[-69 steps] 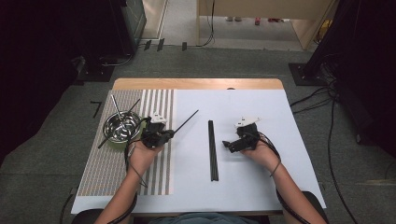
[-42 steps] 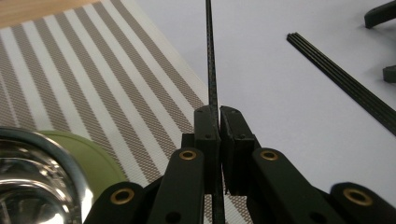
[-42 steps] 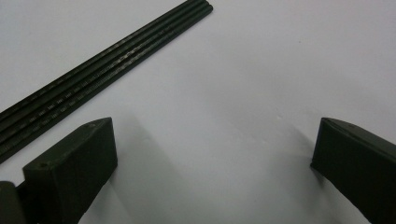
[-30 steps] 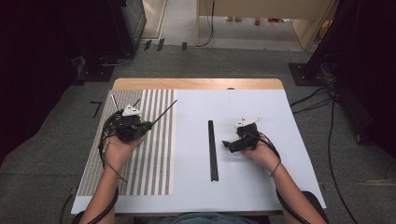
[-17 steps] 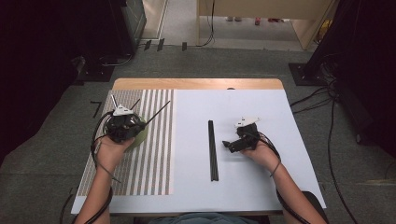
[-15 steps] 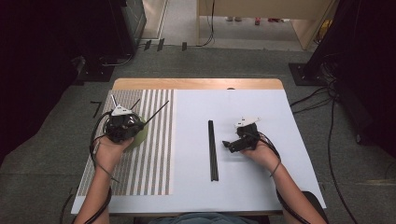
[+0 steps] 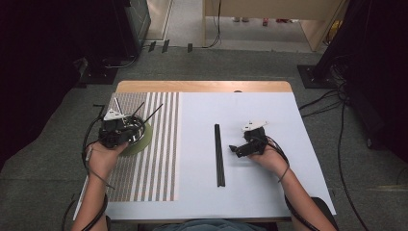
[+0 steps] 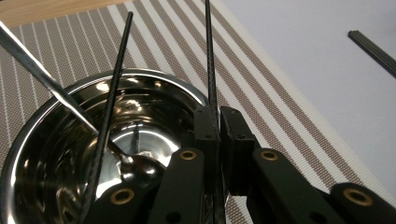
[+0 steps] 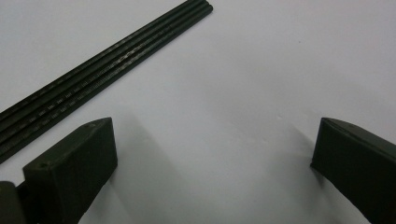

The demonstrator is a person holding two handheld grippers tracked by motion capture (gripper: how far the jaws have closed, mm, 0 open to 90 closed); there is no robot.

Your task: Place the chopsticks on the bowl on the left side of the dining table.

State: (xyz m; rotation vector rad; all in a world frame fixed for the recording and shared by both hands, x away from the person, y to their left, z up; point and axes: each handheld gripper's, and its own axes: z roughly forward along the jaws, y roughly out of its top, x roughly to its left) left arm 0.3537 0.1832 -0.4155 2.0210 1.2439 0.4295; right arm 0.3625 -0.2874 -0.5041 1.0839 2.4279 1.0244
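My left gripper [image 7: 131, 127] hovers over a steel bowl [image 8: 32, 122] on a green coaster [image 7: 144, 140]. It is shut on a thin black chopstick [image 8: 208, 65], which sticks out up and to the right [image 7: 155, 109]. A second black chopstick [image 8: 114, 88] and a metal spoon [image 8: 32, 70] lean inside the bowl. My right gripper [image 7: 235, 148] rests open on the white sheet, with nothing between its jaws [image 9: 215, 154]. A bundle of black chopsticks [image 7: 219, 154] lies just left of it [image 9: 93, 70].
The bowl sits on a brown-and-white striped placemat [image 7: 154, 163] covering the table's left part. A white sheet [image 7: 269, 110] covers the remainder, with a wooden strip [image 7: 202, 86] at the far edge. Cables [image 7: 332, 96] lie on the floor to the right.
My left gripper has carried the chopstick left, from beside the bowl to over it. The right gripper and the bundle have stayed put.
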